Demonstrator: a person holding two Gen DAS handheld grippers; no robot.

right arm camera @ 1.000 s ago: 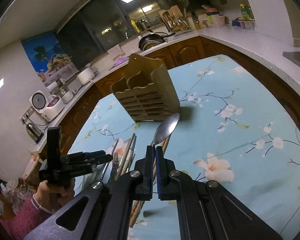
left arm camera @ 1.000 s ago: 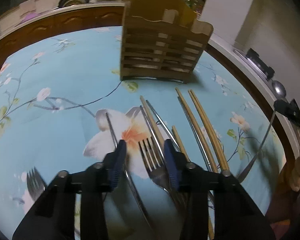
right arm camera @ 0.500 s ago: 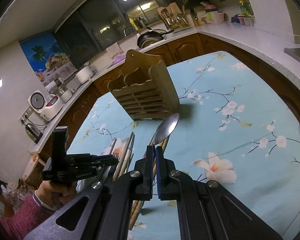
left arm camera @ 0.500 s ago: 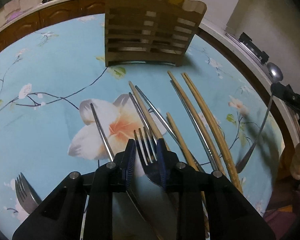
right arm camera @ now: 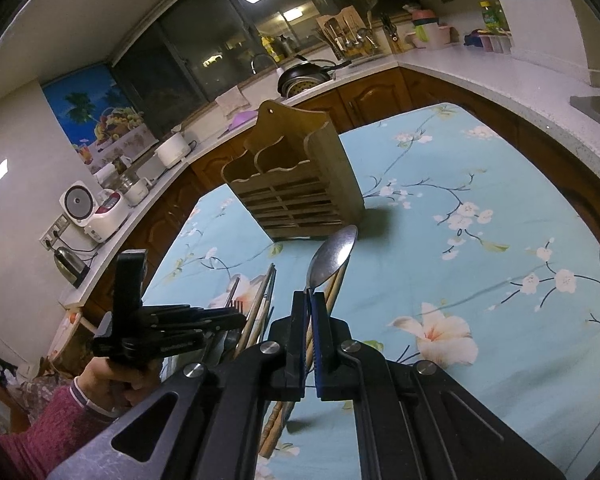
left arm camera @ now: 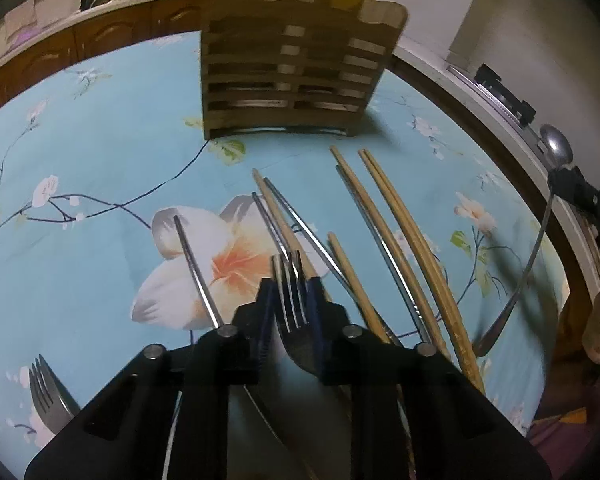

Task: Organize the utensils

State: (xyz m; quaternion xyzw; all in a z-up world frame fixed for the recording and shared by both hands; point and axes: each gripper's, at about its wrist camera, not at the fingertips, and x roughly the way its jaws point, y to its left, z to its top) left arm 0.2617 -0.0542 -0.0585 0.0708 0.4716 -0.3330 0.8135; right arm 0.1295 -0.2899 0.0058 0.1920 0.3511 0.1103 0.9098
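While left tongs (left arm camera: 291,300) pinch a fork (left arm camera: 294,320), right tongs (right arm camera: 309,320) clamp a spoon (right arm camera: 332,258), wooden caddy (right arm camera: 296,188) beyond

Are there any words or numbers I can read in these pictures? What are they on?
None can be read.
left gripper: pale lettering along its side, too small and blurred to read.
bottle with the green label on the far counter: print too small to read.
rice cooker: marks on its front, too blurred to read.
fruit poster: a picture only, no words visible.
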